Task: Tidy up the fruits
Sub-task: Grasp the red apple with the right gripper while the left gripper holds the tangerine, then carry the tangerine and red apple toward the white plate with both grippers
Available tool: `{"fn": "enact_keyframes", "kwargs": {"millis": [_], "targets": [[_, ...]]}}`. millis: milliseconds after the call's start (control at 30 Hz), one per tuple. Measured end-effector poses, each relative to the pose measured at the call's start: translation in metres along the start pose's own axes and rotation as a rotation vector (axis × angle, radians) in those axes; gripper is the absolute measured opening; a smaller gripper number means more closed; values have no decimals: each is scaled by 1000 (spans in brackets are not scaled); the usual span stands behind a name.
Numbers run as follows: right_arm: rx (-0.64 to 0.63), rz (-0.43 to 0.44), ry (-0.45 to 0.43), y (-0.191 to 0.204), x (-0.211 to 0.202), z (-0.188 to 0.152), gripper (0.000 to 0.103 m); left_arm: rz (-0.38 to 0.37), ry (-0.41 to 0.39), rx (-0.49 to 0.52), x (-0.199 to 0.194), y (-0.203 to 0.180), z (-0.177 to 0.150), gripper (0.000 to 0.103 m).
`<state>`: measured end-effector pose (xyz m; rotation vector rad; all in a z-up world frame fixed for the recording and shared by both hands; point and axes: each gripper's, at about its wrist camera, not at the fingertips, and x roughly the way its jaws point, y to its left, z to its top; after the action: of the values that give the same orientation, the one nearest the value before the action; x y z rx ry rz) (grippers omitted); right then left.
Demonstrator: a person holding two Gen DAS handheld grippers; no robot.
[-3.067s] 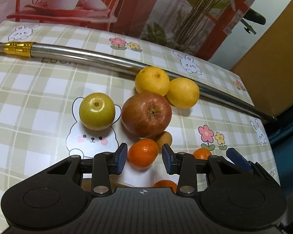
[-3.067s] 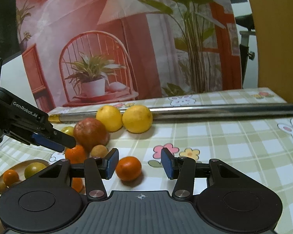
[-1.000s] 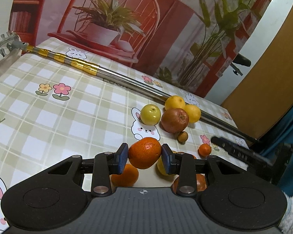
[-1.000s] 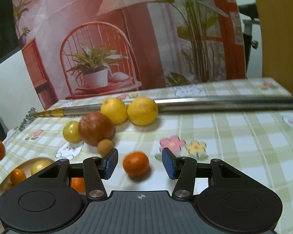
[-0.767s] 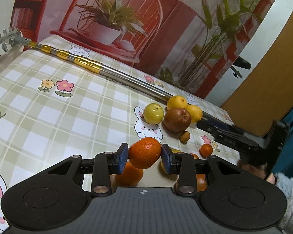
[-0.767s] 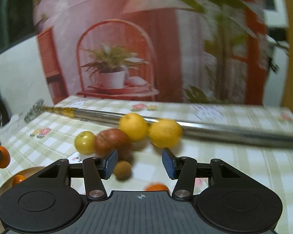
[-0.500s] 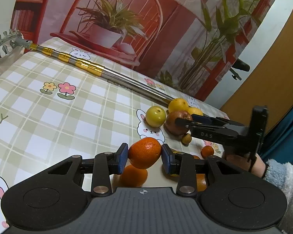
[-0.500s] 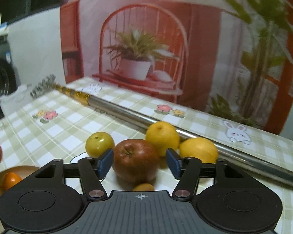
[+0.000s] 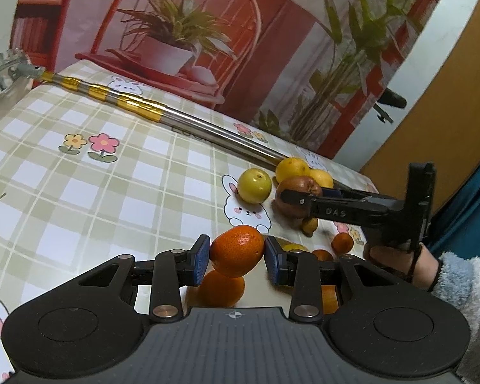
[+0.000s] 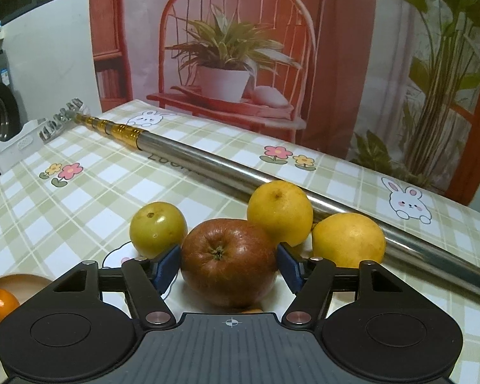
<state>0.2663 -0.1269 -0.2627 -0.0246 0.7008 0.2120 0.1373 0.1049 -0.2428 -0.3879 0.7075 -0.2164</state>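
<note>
Orange in colour, the tangerine (image 9: pixel 236 250) is clamped between the pads of the left gripper (image 9: pixel 236 257), which we hold above the plate (image 10: pixel 19 280) of small fruit. Our right gripper (image 10: pixel 228 264) brackets the red apple (image 10: pixel 228 260) on the checked tablecloth (image 9: pixel 80 185); its jaws are opening, pads not visibly pressing.

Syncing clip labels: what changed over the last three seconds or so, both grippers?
The left gripper took hold of a tangerine and lifted it off the table. The right gripper swung from the small tangerine to the red apple, jaws opening around it. Yellow fruits and metal pole unmoved.
</note>
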Motion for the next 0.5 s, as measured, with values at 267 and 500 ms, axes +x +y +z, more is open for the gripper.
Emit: {"fn": "enact_keyframes", "kwargs": {"millis": [267, 500], "targets": [[82, 37, -55, -6, -30, -9, 61, -6, 64, 127, 29, -17, 7, 39], [127, 38, -68, -8, -52, -24, 61, -7, 127, 215, 53, -26, 6, 39]]}}
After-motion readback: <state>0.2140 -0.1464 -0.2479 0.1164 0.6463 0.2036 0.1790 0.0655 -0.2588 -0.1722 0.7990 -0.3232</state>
